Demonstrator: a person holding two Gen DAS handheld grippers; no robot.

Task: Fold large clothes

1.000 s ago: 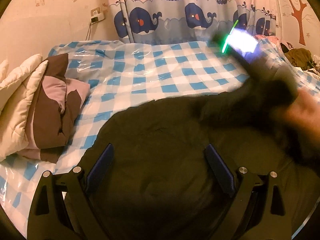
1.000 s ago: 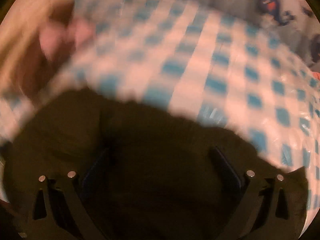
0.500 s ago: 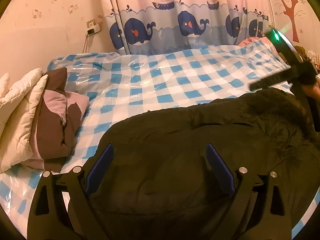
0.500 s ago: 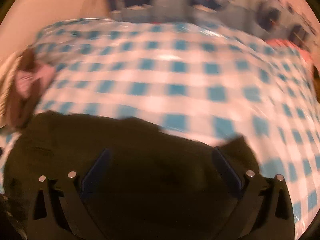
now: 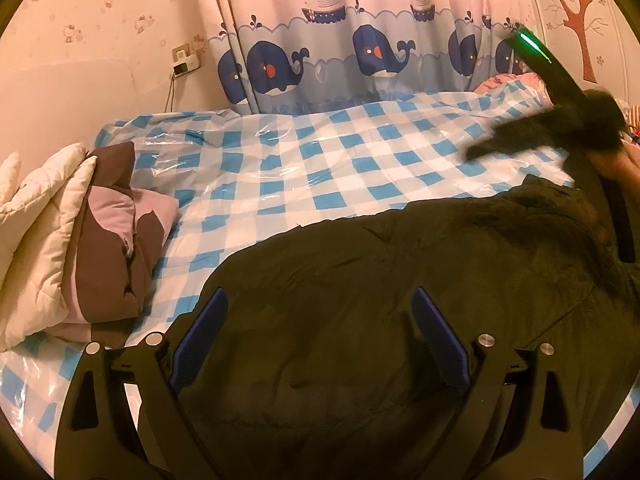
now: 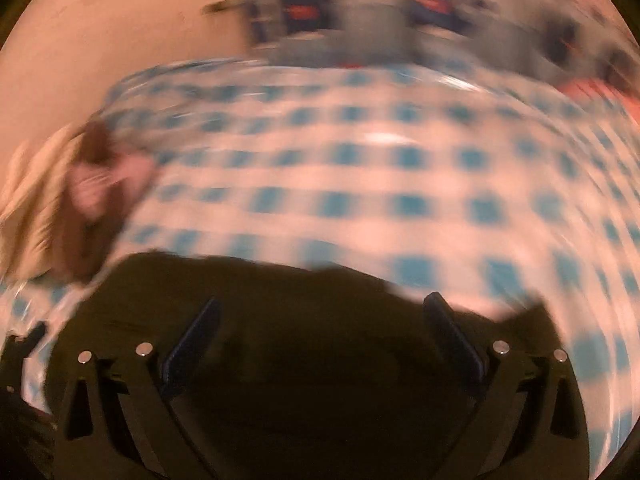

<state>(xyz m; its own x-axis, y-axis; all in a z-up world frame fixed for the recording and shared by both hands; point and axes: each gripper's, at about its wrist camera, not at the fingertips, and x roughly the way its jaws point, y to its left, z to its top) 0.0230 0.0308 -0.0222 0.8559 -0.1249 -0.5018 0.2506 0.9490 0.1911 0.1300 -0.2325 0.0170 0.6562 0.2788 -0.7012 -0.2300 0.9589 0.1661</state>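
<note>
A large dark olive padded coat (image 5: 360, 300) lies spread on the bed, filling the near part of both views. It also shows in the blurred right wrist view (image 6: 280, 340). My left gripper (image 5: 320, 332) is open and empty, its blue pads hovering above the coat. My right gripper (image 6: 320, 336) is open and empty above the coat's far edge. In the left wrist view the right gripper's body (image 5: 560, 120) is raised at the right, above the coat.
The bed (image 5: 320, 168) has a blue-and-white checked sheet under clear plastic. Folded cream and brown-pink quilts (image 5: 80, 232) are stacked at the left. A whale-print curtain (image 5: 360, 40) hangs behind. Pink cloth (image 5: 508, 80) lies at the far right.
The right gripper has swung from over the coat's middle to the right and lifted. The left gripper has stayed put and tilted up slightly. The coat lies flatter.
</note>
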